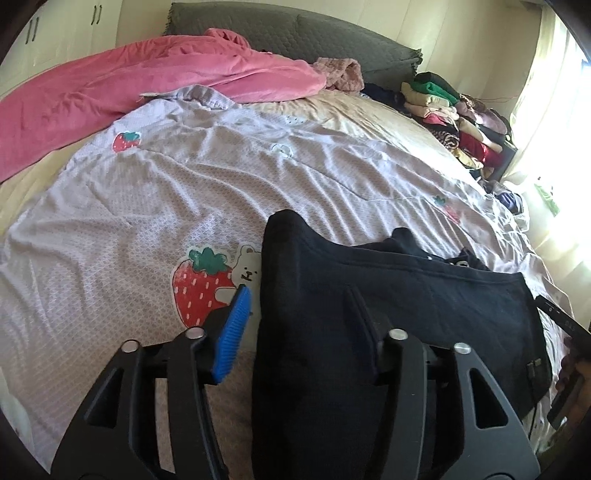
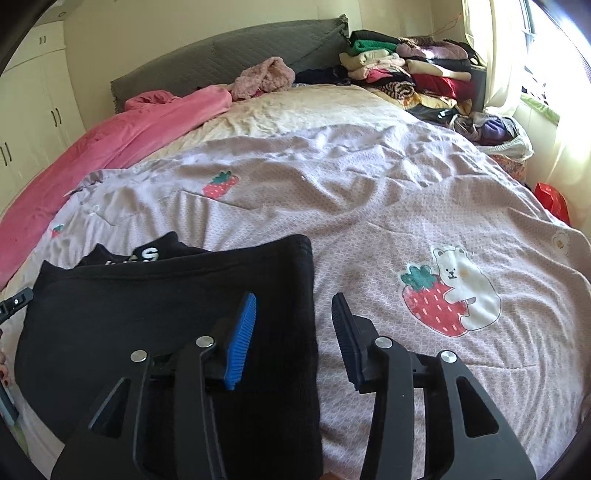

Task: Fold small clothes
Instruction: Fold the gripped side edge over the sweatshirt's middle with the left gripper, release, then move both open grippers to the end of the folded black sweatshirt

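Observation:
A black garment lies folded flat on the lilac strawberry-print bedspread, with white lettering showing at its far edge. My left gripper is open over the garment's left edge; the cloth lies between the jaws, clear of the blue pad. My right gripper is open over the garment's right edge, and its pads do not press on the fabric. A person's fingers show at the right rim of the left wrist view.
A pink blanket lies along the bed's far left. Stacks of folded clothes sit at the far right by the grey headboard. White wardrobe doors stand left; a sunlit curtain hangs right.

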`<act>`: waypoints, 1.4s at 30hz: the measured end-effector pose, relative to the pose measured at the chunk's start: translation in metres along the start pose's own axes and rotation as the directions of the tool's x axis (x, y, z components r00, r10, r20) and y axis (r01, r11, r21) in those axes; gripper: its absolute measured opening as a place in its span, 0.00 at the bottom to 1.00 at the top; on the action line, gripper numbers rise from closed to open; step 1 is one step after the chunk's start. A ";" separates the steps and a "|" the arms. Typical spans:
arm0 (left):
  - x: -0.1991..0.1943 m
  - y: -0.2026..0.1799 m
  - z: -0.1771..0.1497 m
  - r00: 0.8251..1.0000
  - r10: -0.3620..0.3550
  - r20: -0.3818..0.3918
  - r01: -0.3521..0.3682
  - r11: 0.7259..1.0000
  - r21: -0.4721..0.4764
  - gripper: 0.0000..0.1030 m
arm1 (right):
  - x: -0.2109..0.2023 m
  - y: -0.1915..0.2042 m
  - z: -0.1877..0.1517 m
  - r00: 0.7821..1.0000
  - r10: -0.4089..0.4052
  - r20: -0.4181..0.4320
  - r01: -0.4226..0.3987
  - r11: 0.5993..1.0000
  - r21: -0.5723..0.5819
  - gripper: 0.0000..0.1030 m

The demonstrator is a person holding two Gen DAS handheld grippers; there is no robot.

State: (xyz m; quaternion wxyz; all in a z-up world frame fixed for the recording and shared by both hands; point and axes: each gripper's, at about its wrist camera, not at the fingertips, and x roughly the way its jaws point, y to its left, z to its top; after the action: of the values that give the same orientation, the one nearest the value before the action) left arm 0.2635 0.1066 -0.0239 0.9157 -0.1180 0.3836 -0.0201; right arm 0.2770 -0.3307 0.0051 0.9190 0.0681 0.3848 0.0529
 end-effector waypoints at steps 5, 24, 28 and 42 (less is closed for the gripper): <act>-0.013 -0.004 -0.003 1.000 -0.014 0.011 0.014 1.000 -0.002 0.55 | -0.018 0.015 -0.001 0.999 0.032 0.032 -0.031 0.999 -0.024 0.53; -0.042 -0.024 -0.026 0.998 -0.068 -0.005 0.068 0.997 0.042 0.62 | -0.025 0.077 -0.046 0.990 0.119 -0.071 -0.129 0.977 -0.170 0.54; -0.048 -0.024 -0.032 0.997 -0.071 -0.011 0.071 0.996 0.048 0.62 | -0.026 0.087 -0.060 0.986 0.137 -0.101 -0.153 0.971 -0.184 0.54; -0.073 -0.008 -0.051 0.998 -0.056 -0.021 0.057 0.998 0.031 0.63 | -0.055 0.131 -0.102 0.976 0.192 -0.105 -0.212 0.948 -0.238 0.54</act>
State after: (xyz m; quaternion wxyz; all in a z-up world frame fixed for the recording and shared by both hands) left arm 0.1763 0.0978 -0.0059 0.9127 -0.1142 0.3887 -0.0533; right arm 0.1598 -0.2009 -0.0055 0.8938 -0.0101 0.4028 0.1970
